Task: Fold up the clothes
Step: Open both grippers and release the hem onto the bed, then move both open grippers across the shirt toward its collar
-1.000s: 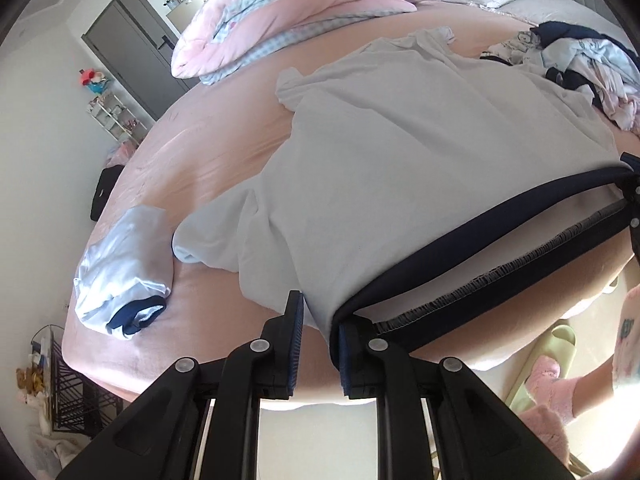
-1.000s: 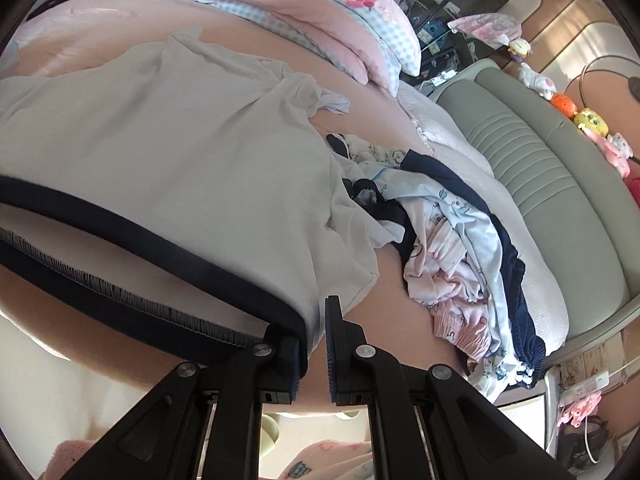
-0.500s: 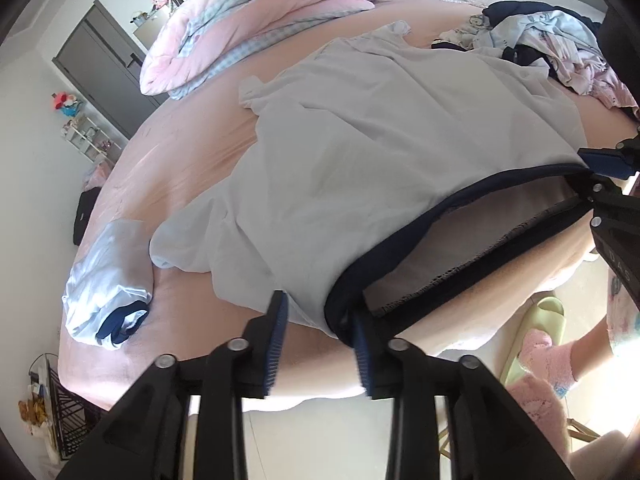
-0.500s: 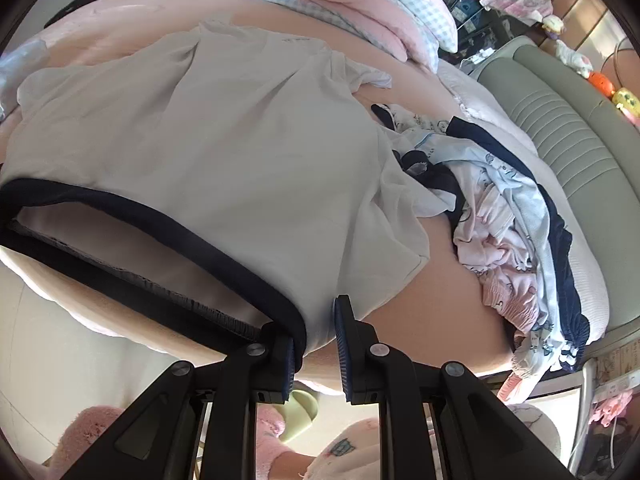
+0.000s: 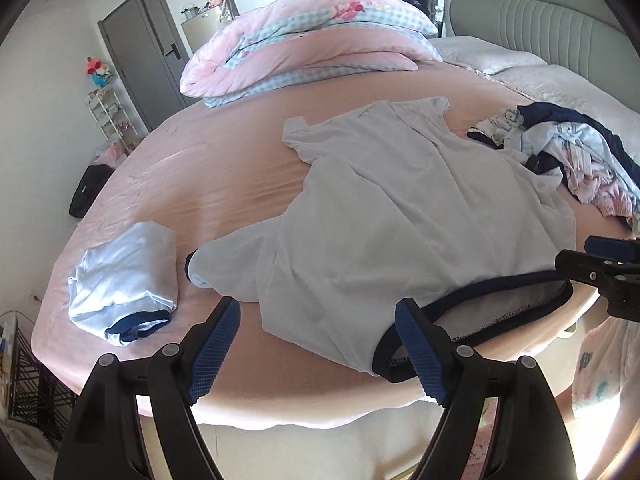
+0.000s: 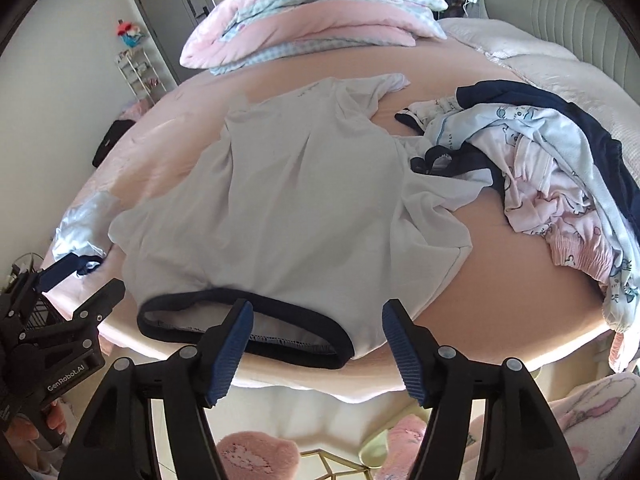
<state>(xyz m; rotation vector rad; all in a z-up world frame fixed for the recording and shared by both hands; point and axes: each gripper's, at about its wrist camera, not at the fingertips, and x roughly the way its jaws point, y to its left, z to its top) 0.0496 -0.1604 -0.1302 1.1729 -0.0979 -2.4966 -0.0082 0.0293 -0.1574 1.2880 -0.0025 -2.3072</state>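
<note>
A pale shirt [image 5: 400, 216] lies spread flat on the pink bed [image 5: 224, 184], its dark hem at the near edge. Over that hem the left gripper [image 5: 318, 338] and right gripper [image 6: 316, 340] hang, jaws opening, gripping nothing.

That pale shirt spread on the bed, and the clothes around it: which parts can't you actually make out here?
- Pale shirt: in both views only the upper side shows, and the print near its collar is too small to read.
- Pile of unfolded clothes: garments overlap, so their number is unclear; the left wrist view cuts it at the right edge.
- Folded light-blue garment: in the right wrist view the left gripper partly covers it.
</note>
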